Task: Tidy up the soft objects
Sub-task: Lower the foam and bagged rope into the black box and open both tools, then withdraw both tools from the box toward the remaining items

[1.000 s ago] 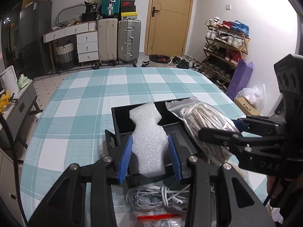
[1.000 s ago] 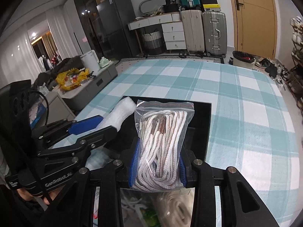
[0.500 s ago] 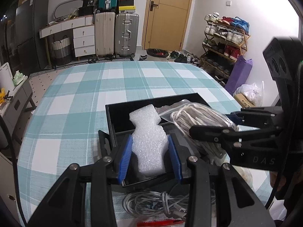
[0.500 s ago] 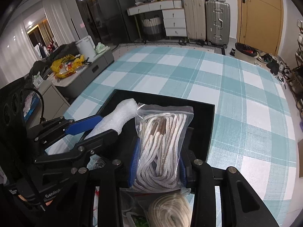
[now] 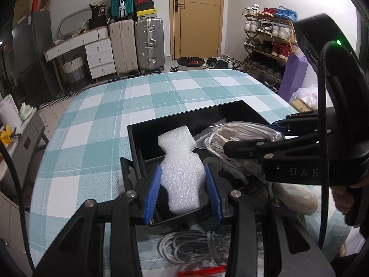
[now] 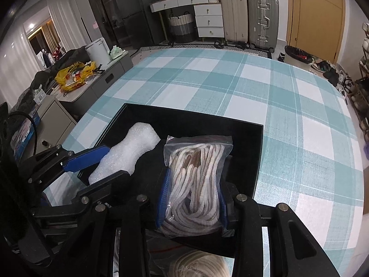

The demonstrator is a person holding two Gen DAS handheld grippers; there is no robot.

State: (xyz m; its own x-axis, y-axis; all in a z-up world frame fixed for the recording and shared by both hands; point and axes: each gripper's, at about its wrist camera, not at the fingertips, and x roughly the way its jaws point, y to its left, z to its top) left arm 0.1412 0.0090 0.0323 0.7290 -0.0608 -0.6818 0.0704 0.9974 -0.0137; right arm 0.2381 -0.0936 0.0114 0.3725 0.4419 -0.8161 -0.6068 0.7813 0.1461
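Bench [image 5: 96, 124] with a teal and white check woven cloth, flat, slightly textured. On it a black rectangular tray [image 6: 191, 120], rigid, low walls, matte, near edge toward the camera.

Left gripper [image 5: 183, 189]: blue-padded jaws closed on the white foam piece [image 5: 180, 161], pinched at its narrow waist, far end hanging over the tray's left half. Foam is bubbly, very light, squashes easily (pads dent it a bit), no slip risk, waist is the sensible hold.

Right gripper [image 6: 190, 198]: jaws clamped on the bag of rope [image 6: 196, 173], clear zip bag, glossy and slippery film, stuffed with white and brown cord in loose loops. Held over the tray's right half, beside the foam, cannot tell if it touches the floor of the tray. Judged floppy, moderate weight, contents shift inside; best gripped across the bulky middle as now, not by the film edge or zip.

Loose on the bench in front of the tray: grey cable coil [image 5: 196, 247], thin, springy; a pale rope bundle [image 6: 196, 265], partly hidden
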